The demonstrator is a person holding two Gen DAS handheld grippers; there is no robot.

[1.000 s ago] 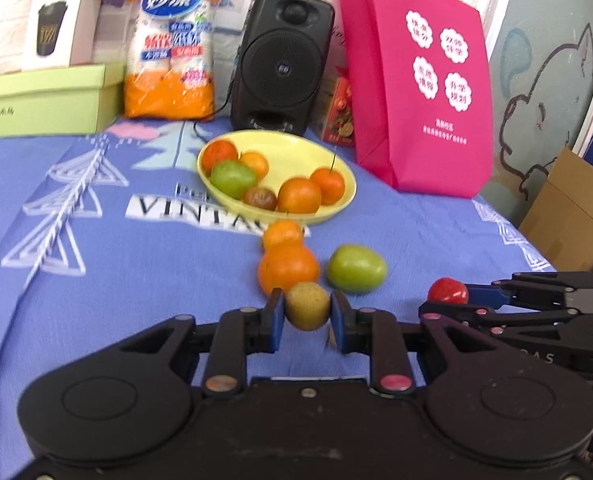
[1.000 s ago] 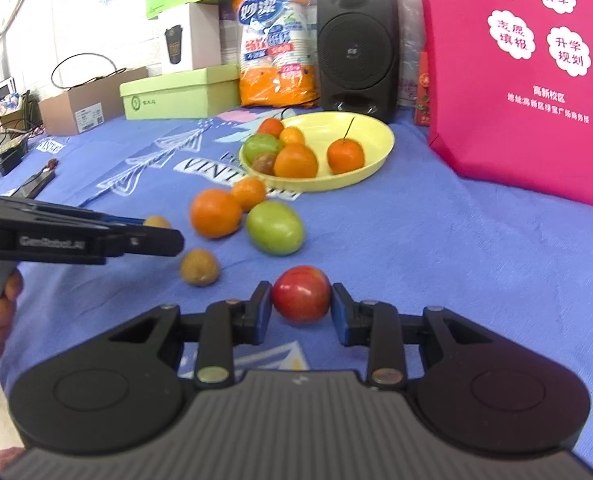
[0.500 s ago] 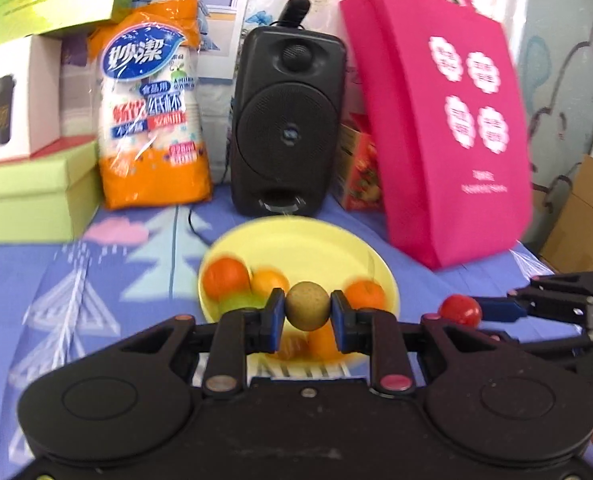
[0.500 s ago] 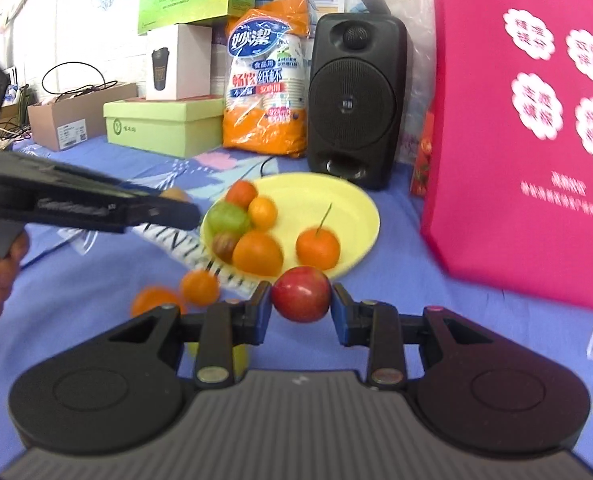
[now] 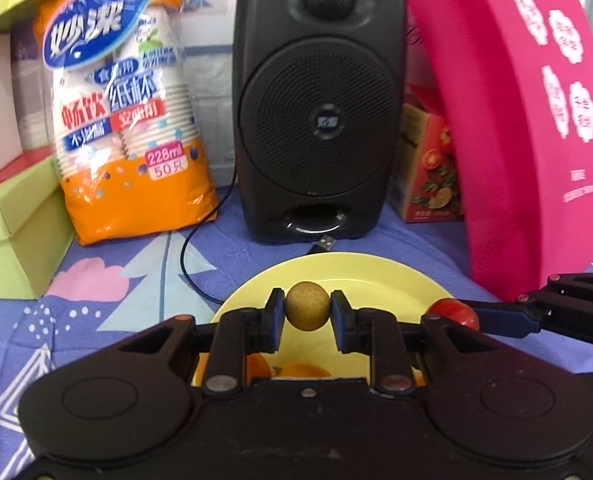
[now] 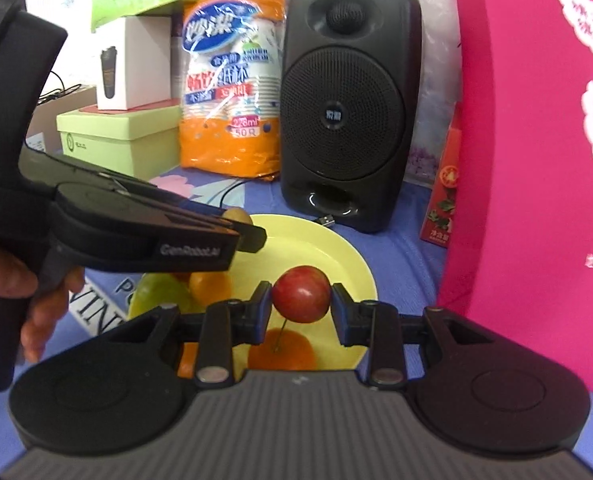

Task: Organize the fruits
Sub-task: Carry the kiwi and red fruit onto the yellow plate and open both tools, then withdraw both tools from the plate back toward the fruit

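Note:
My left gripper (image 5: pixel 308 309) is shut on a small brown-yellow fruit (image 5: pixel 308 306) and holds it above the yellow plate (image 5: pixel 376 280). My right gripper (image 6: pixel 301 303) is shut on a red apple (image 6: pixel 301 299), also above the yellow plate (image 6: pixel 336 248). The red apple shows at the right of the left wrist view (image 5: pixel 454 312). The left gripper (image 6: pixel 252 236) with its fruit (image 6: pixel 238 215) shows at the left of the right wrist view. Oranges (image 6: pixel 280 346) and a green fruit (image 6: pixel 156 294) lie on the plate below.
A black speaker (image 5: pixel 316 100) with a cable stands just behind the plate. A pink bag (image 5: pixel 528 120) is at the right. An orange pack of paper cups (image 5: pixel 124 120) and green boxes (image 5: pixel 12 224) stand at the back left.
Both grippers have lifted their fruits off the cloth and moved forward over the plate. The speaker and bag now look much closer.

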